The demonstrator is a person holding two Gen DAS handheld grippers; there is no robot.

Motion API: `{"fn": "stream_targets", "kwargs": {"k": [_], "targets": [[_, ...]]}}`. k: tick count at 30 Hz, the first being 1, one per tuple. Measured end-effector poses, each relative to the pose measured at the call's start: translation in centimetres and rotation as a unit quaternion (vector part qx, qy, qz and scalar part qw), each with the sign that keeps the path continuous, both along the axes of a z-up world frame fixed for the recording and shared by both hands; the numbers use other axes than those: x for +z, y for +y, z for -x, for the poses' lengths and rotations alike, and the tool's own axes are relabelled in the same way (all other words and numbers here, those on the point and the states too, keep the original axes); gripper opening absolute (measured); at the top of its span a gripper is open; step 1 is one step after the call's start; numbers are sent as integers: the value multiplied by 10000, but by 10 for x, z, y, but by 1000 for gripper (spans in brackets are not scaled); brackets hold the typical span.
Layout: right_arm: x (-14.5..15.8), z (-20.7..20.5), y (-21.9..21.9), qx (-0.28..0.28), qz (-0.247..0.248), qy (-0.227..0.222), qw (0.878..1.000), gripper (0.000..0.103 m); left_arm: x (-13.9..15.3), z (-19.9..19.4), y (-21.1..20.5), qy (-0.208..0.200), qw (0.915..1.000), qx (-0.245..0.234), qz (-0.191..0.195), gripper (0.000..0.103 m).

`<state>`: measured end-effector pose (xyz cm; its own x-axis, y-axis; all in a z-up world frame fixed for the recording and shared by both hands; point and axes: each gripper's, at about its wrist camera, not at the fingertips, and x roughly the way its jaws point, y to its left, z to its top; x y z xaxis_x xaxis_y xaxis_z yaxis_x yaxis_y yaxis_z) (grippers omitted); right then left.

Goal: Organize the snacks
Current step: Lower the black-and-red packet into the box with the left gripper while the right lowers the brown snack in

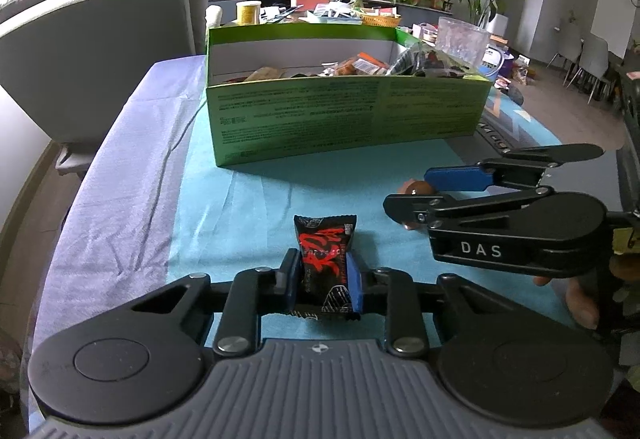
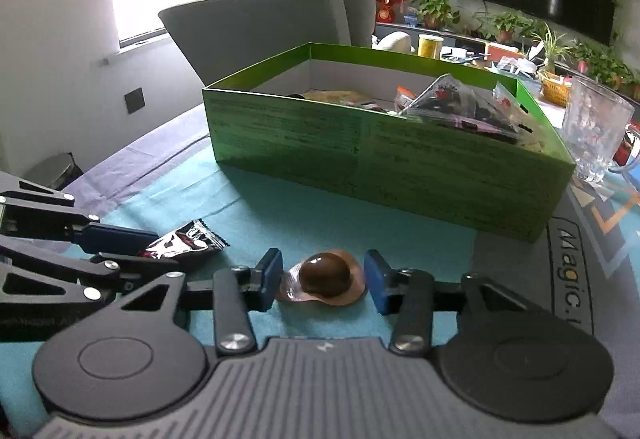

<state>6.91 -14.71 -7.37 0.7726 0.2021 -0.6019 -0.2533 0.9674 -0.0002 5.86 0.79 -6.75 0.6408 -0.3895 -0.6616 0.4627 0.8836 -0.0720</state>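
My left gripper [image 1: 325, 275] is shut on a black snack packet with red print [image 1: 325, 259], low over the teal cloth; the packet also shows in the right wrist view [image 2: 184, 243]. My right gripper [image 2: 322, 279] is open, its blue pads on either side of a brown round snack in a clear wrapper [image 2: 324, 277] that lies on the cloth, apart from both pads. The right gripper also shows in the left wrist view [image 1: 416, 191] around the brown snack [image 1: 416, 187]. A green cardboard box [image 1: 344, 115], also in the right wrist view [image 2: 384, 163], stands behind, holding several snacks.
A glass mug [image 2: 596, 131] stands right of the box. A grey mat [image 2: 568, 279] lies at the right. A purple cloth [image 1: 120, 175] covers the table's left. A grey sofa [image 1: 92, 39] stands beyond the left edge. A cluttered table with plants [image 1: 340, 3] is behind.
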Motion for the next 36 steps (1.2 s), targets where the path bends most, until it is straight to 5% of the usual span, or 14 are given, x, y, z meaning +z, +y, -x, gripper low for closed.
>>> {"fn": "stream_targets", "kwargs": {"k": [6,24,36], "targets": [[10,8,-8,-131,-251,-76,9996,45,10,6,2,-147,9999,35,57,22],[83,11,-40,-506,-508,-1430,9871,45,76,-12,-12,-1214,9922,75,261,23],[79,-22,-56,-688,-590,-1448,9853,45,87,-56,-30,-1344,9906,67,246,23]]}}
